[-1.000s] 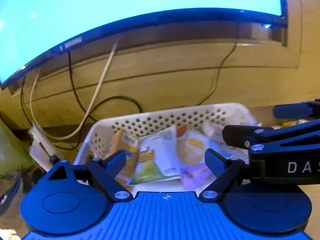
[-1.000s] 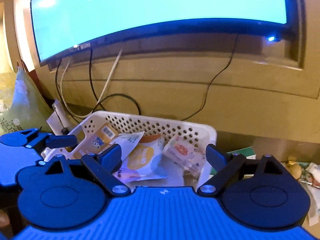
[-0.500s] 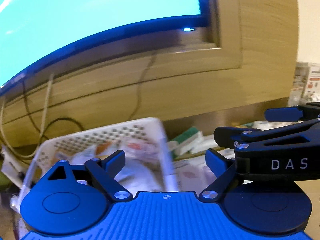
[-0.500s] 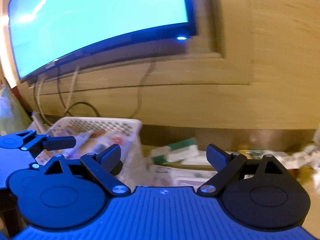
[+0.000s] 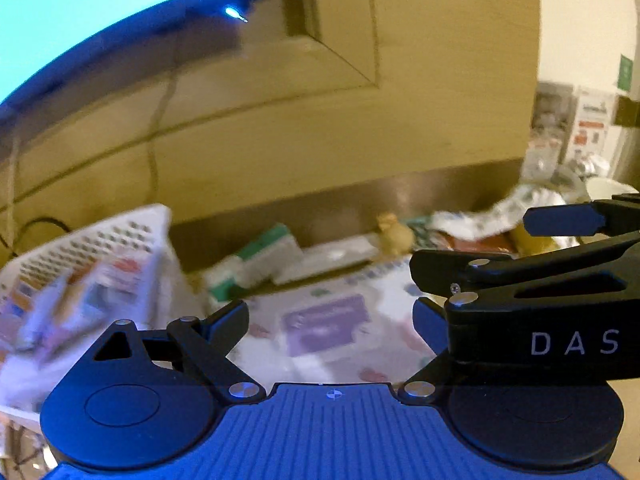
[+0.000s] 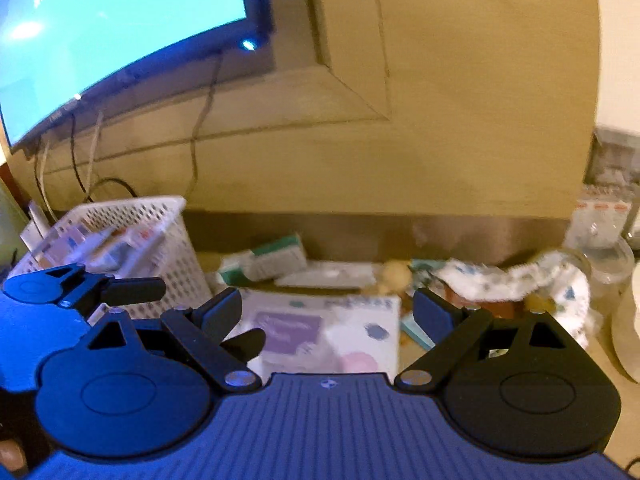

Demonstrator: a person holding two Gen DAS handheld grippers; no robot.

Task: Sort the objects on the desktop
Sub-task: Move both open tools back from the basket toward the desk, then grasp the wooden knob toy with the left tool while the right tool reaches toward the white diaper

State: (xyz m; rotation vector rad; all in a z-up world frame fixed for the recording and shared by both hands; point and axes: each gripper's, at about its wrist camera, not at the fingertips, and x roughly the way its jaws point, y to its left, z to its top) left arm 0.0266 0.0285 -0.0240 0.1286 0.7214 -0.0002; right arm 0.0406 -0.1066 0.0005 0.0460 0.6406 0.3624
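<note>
My left gripper (image 5: pixel 330 316) is open and holds nothing. Below and beyond it lies a white pack with a purple label (image 5: pixel 324 324). The white perforated basket (image 5: pixel 100 248), full of snack packets, stands to its left. My right gripper (image 6: pixel 328 312) is also open and empty, hovering over the same white pack (image 6: pixel 320 332). That basket (image 6: pixel 132 236) sits far left in the right wrist view. A green and white box (image 6: pixel 276 258) lies behind the pack. The right gripper's fingers (image 5: pixel 560 220) cross the right side of the left wrist view. Both views are motion-blurred.
A lit monitor (image 6: pixel 100 40) hangs on the wooden wall with cables trailing down. A small yellow toy (image 6: pixel 394 276), a patterned cloth (image 6: pixel 520 276) and clear plastic tubs (image 6: pixel 608 256) crowd the back right of the desk. The left gripper's fingers (image 6: pixel 136 286) show at the left.
Both views have swung right, from over the basket to the clutter beside it. The basket has slid to the left edge. Both grippers stay open and empty.
</note>
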